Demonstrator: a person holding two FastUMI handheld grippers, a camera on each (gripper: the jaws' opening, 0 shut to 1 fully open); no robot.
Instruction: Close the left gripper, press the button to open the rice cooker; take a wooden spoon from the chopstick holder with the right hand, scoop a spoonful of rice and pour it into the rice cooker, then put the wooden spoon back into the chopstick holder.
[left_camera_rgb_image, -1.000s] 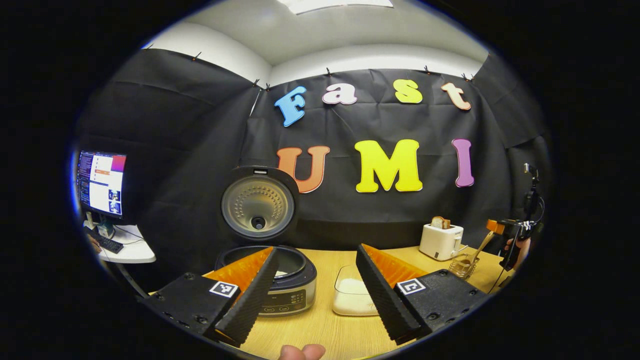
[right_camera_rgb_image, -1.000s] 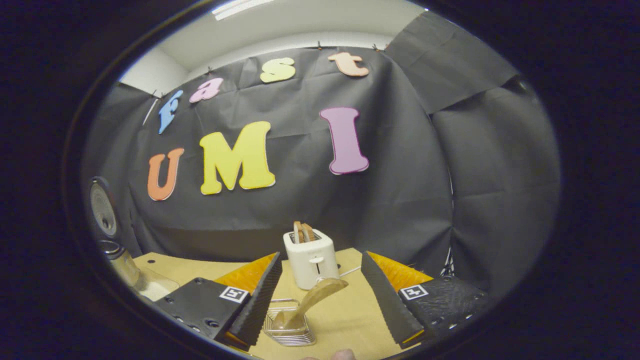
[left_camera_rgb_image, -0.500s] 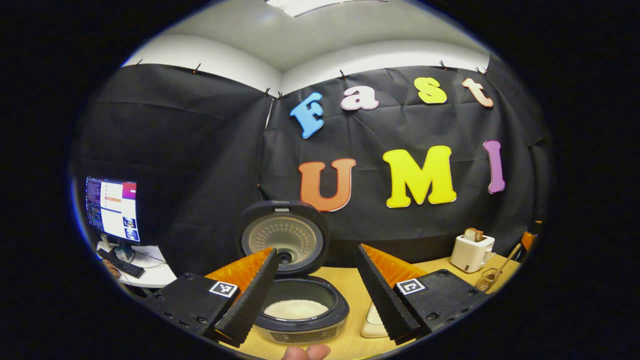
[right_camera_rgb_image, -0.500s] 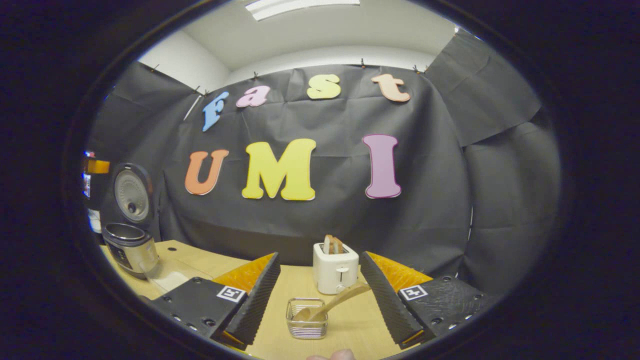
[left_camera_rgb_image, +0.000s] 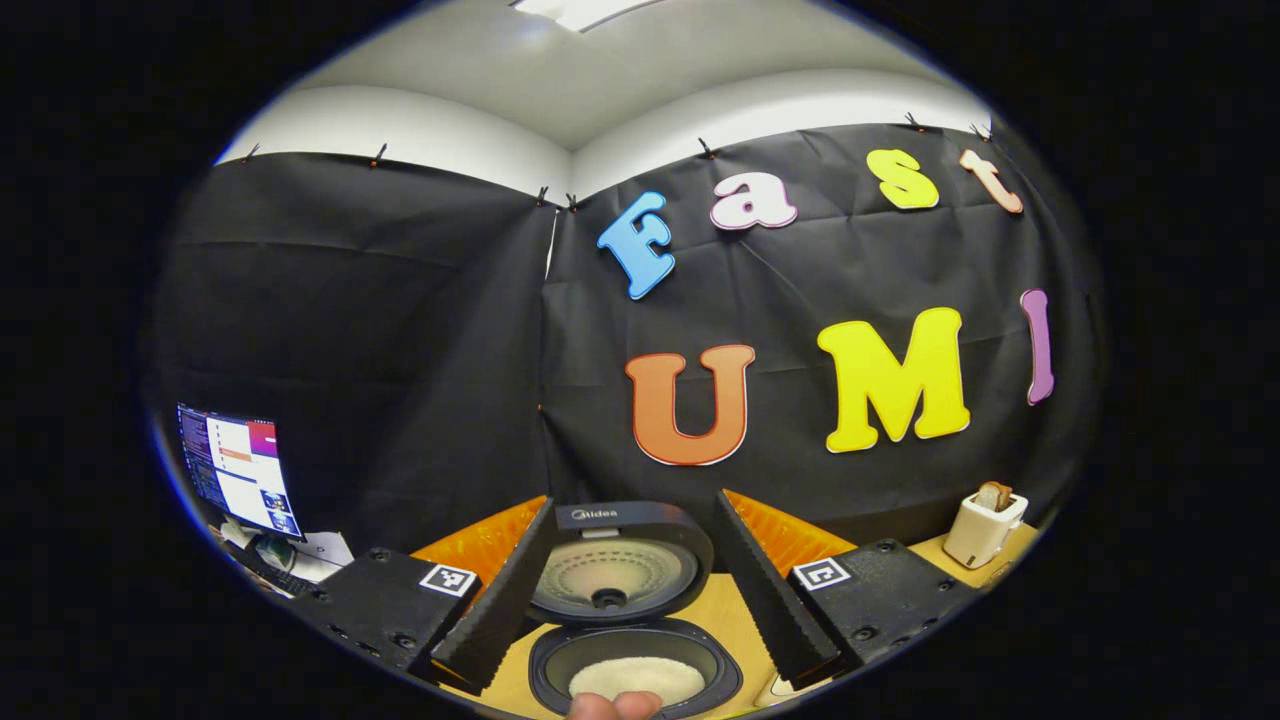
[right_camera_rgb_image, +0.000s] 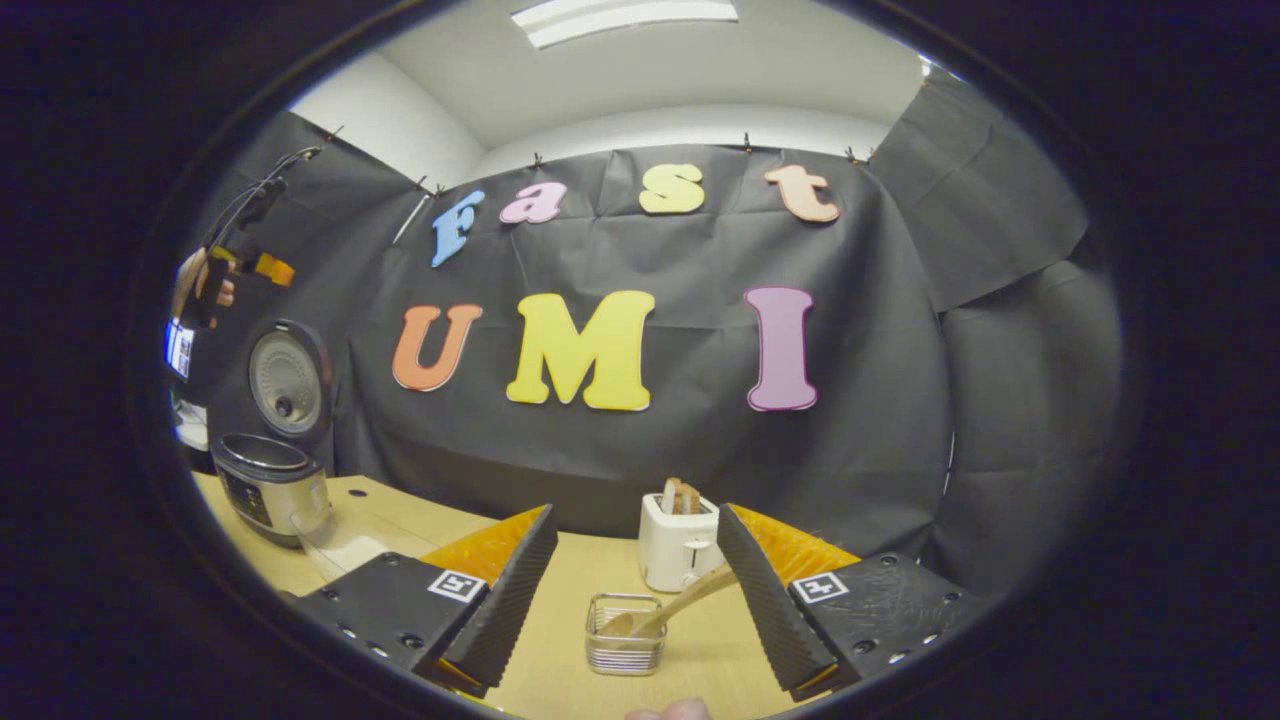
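Both grippers hang open and empty, the left gripper (left_camera_rgb_image: 635, 640) above the open rice cooker (left_camera_rgb_image: 635, 670), the right gripper (right_camera_rgb_image: 640, 630) facing the wooden spoon (right_camera_rgb_image: 672, 610) in its chopstick holder (right_camera_rgb_image: 625, 650).

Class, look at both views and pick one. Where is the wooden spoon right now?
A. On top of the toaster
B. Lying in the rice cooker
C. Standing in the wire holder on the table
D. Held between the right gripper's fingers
C: the wooden spoon leans inside the wire holder, with the right gripper open around it, not touching.

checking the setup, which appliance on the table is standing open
The rice cooker: its lid is swung up behind the pot. The toaster just stands with bread in its slots.
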